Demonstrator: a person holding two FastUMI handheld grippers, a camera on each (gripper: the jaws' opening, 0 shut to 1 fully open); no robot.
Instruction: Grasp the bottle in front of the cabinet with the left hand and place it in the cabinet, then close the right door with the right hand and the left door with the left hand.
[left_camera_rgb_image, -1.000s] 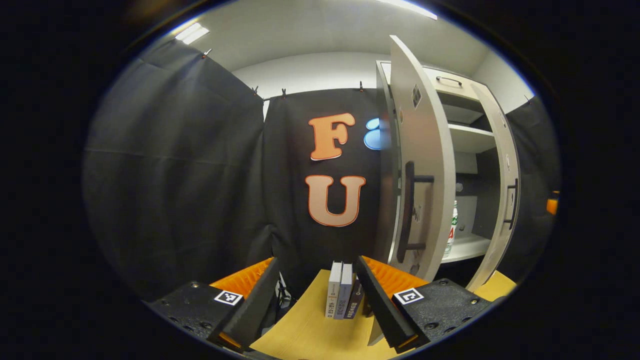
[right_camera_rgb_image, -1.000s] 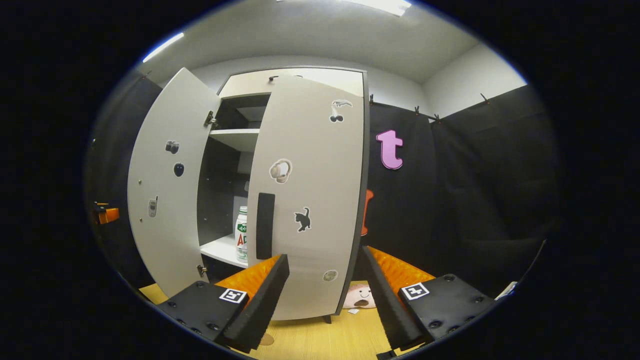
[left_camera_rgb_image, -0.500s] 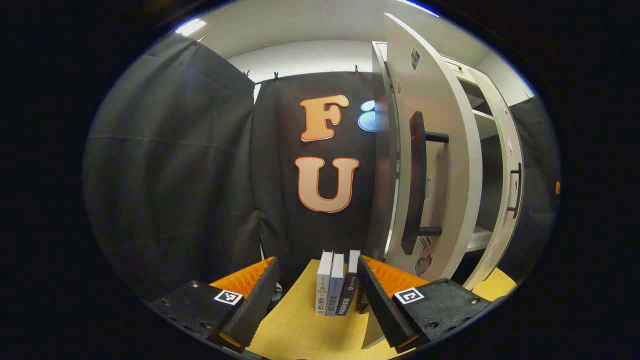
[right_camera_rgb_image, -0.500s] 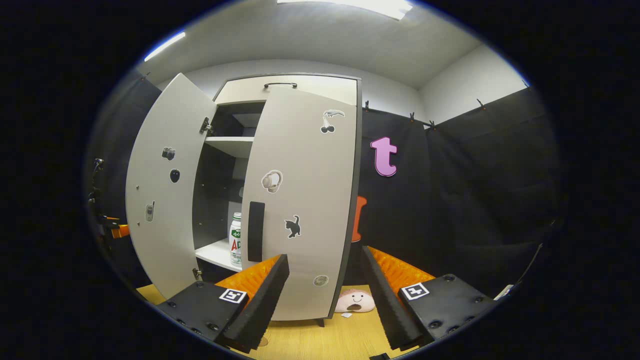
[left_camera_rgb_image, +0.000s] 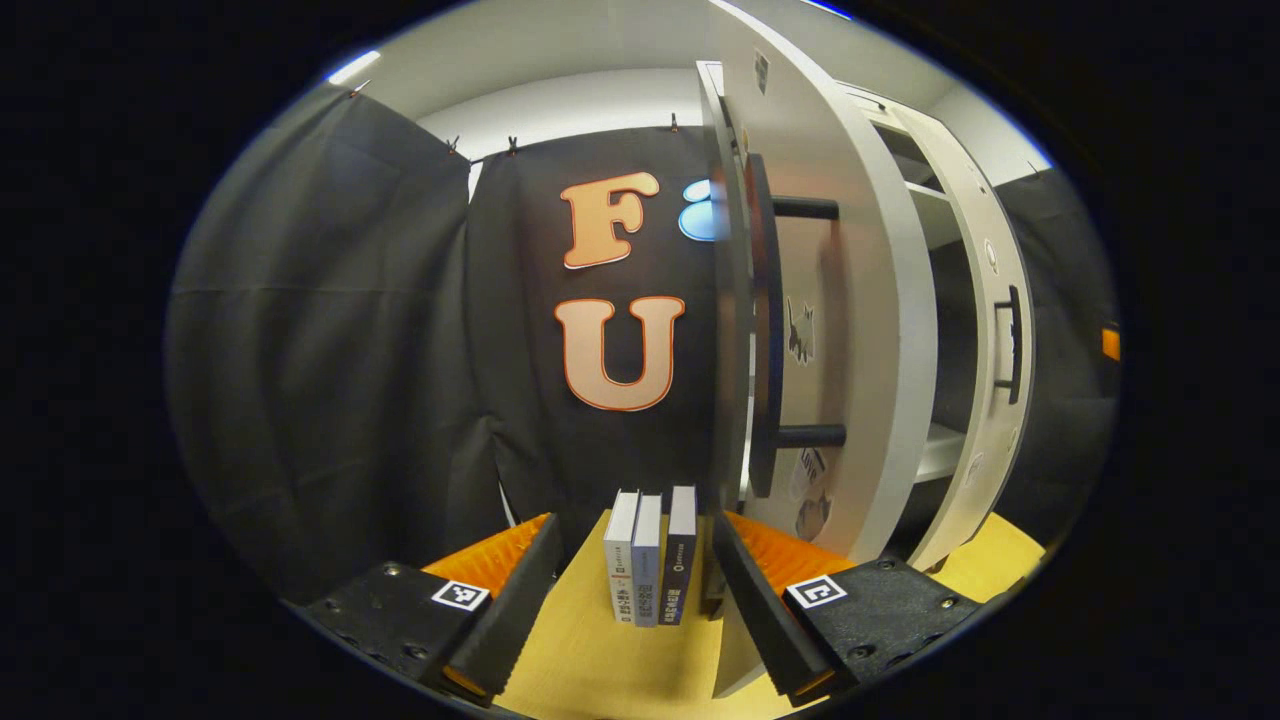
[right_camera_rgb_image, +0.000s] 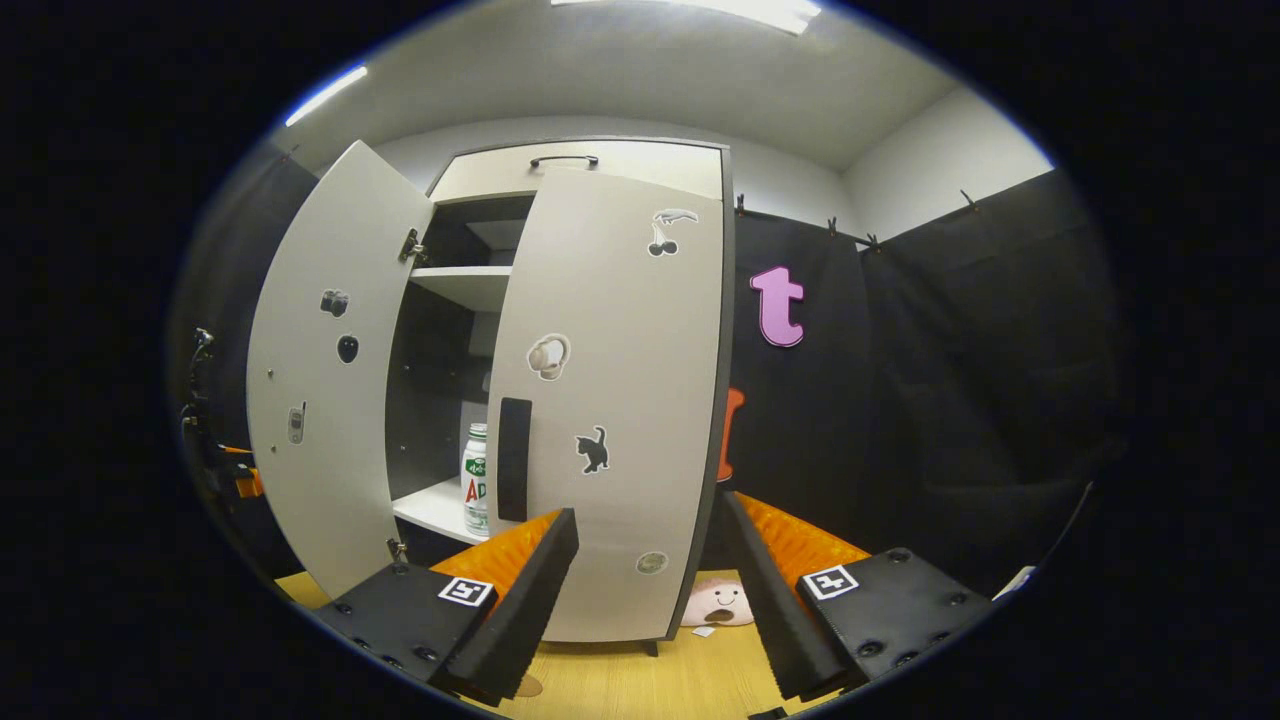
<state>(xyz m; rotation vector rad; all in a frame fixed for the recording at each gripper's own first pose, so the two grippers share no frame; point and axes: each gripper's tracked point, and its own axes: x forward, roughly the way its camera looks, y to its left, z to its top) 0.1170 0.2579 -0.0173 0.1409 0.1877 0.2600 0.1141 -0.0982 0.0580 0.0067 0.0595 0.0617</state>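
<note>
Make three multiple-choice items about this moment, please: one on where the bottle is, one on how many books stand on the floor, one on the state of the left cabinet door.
1. Where is the bottle?
A. on a cabinet shelf
B. on the floor
C. in a gripper

2. How many books stand together?
A. one
B. three
C. five

3. The left door is:
A. shut
B. open
C. removed

Answers:
1 A: it stands on the lower shelf, behind the right door.
2 B: three spines show side by side.
3 B: it swings out wide from the cabinet.
</note>
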